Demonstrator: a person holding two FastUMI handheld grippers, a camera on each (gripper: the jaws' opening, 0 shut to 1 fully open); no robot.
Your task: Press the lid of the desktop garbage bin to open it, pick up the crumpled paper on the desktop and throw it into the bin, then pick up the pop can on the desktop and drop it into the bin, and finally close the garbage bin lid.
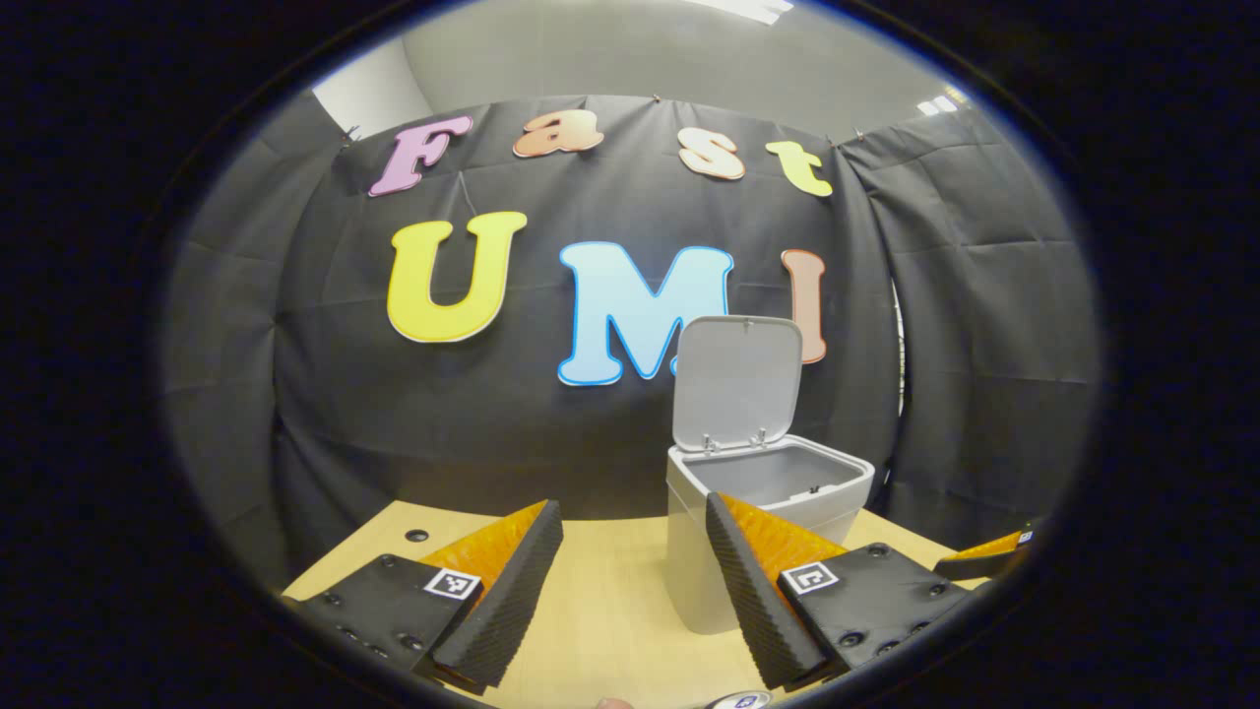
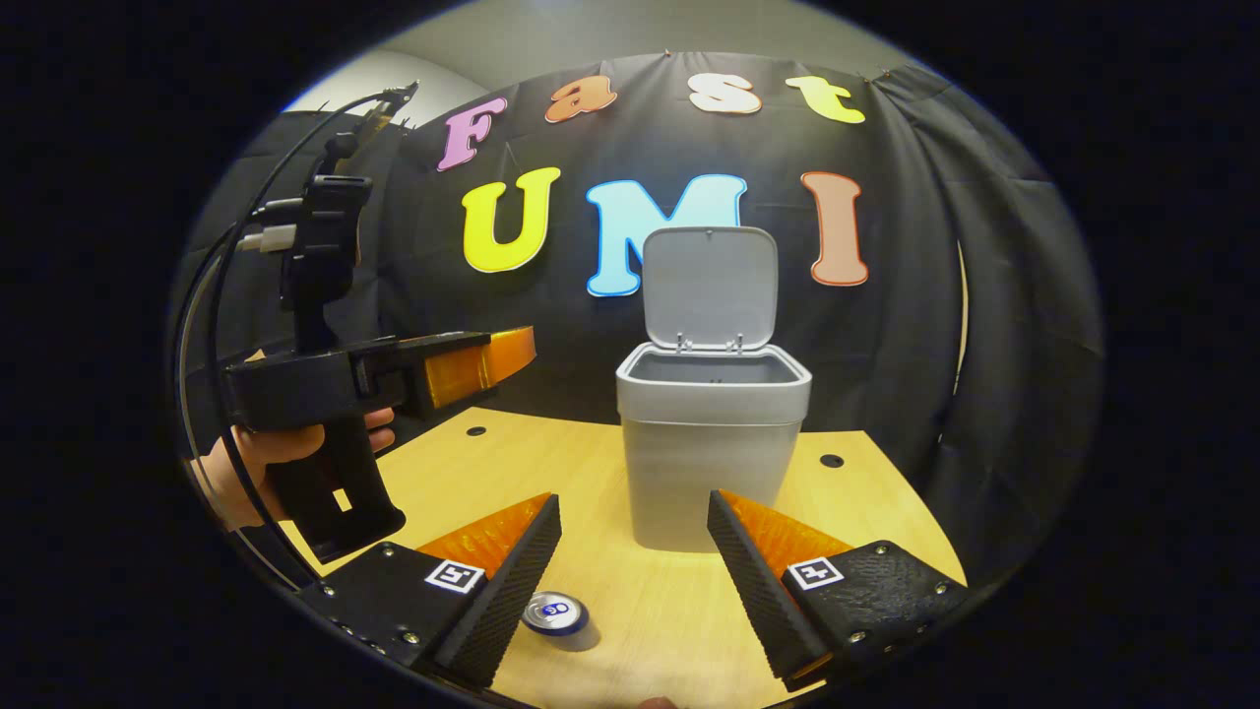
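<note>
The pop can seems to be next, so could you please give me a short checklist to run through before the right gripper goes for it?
1. Bin lid open and upright: ok.
2. Pop can in sight, standing on the desk before the bin: ok.
3. Right gripper jaws open, nothing between them: ok.
4. Left gripper held aside, off the can: ok.
5. Crumpled paper already in the bin: cannot tell.
6. Can centred between the jaws: not ok, it sits near one finger.

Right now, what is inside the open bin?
The bin stands with its lid up. Just the bare upper inside walls are visible; the bottom is hidden behind the front rim, so any paper there can't be confirmed.
</note>
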